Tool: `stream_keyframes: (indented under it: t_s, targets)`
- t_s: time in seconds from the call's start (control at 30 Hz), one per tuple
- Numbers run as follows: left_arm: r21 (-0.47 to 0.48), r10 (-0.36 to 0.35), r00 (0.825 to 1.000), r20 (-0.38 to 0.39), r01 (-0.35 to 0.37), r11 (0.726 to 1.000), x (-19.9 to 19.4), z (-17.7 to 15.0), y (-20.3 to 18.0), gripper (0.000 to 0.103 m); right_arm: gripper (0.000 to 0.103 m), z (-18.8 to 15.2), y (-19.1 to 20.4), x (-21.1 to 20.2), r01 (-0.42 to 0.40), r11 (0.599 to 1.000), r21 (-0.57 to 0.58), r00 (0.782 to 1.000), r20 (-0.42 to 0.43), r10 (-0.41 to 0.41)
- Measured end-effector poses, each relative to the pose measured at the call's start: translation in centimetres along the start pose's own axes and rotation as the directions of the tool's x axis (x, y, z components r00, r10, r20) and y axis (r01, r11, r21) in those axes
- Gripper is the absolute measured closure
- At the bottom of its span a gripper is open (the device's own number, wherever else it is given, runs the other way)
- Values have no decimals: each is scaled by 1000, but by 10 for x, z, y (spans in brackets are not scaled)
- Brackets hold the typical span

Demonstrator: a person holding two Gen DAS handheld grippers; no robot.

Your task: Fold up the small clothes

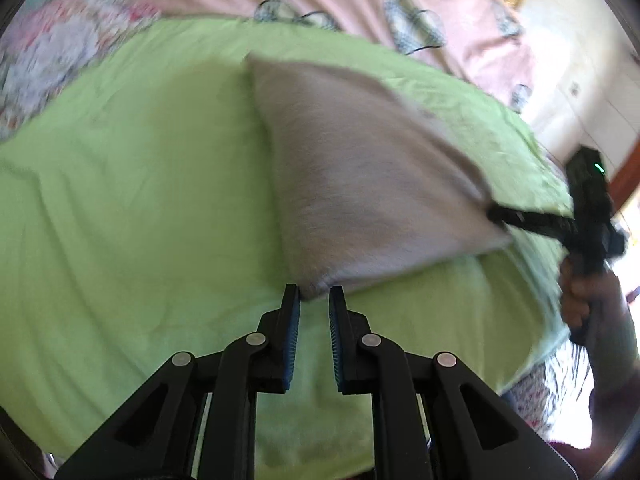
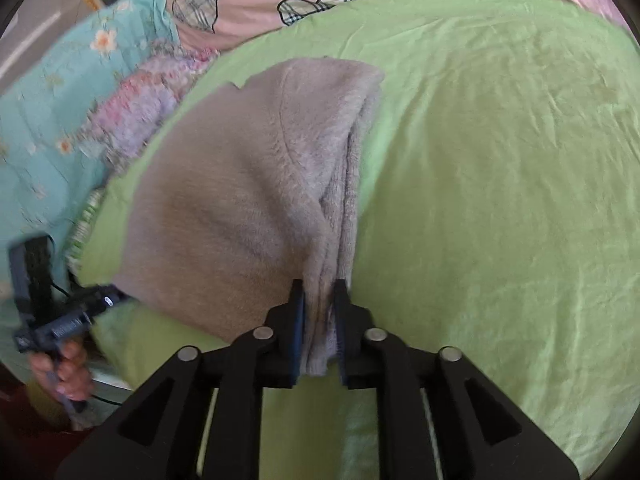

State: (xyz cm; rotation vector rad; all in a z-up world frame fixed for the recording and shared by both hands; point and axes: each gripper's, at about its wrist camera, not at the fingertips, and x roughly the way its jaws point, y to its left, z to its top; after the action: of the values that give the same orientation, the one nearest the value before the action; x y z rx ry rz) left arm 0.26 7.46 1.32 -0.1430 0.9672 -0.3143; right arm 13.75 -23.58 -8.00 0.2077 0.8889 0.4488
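- While the beige fleece garment point(image 2: 240, 208) lies partly lifted over the green sheet point(image 2: 500, 184), the right gripper point(image 2: 319, 300) is clamped on a bunched, several-layer edge of it, cloth filling the gap between its blue pads.
- The left gripper point(image 1: 314, 300) has its jaws narrowly apart; the garment's near corner sits right at its tips, at 12 o'clock from them, and whether it is truly pinched I cannot tell.
- In the left wrist view the cloth stretches from that corner up toward 2 o'clock, where the other tool bites its far corner.
- Judged step: a fold in progress, the fabric held taut between two corners.
- Next move likely calls for both tools travelling together, keeping tension even, so the edge lands square.
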Motion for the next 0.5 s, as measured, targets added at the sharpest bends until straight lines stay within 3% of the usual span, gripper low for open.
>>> stream_keyframes:
  t_s: [0.1,0.23,0.37,0.5]
  targets:
    - [69,-91,995,48,88,994,-16,13,-23,90,72,18,-13,-15,-74,994,75,995,76,68]
    - [148,-171,982,75,158,976,-4,38,-64,87,71,50,-21,-2,-106,987,123,989,120,92]
    - [190,-235,972,19,228,955,31,54,-97,87,71,84,-38,27,-169,964,206,981,126,145]
    - [249,-274,962,-7,267,931,56,60,-127,87,71,112,-44,53,-198,955,219,978,115,176]
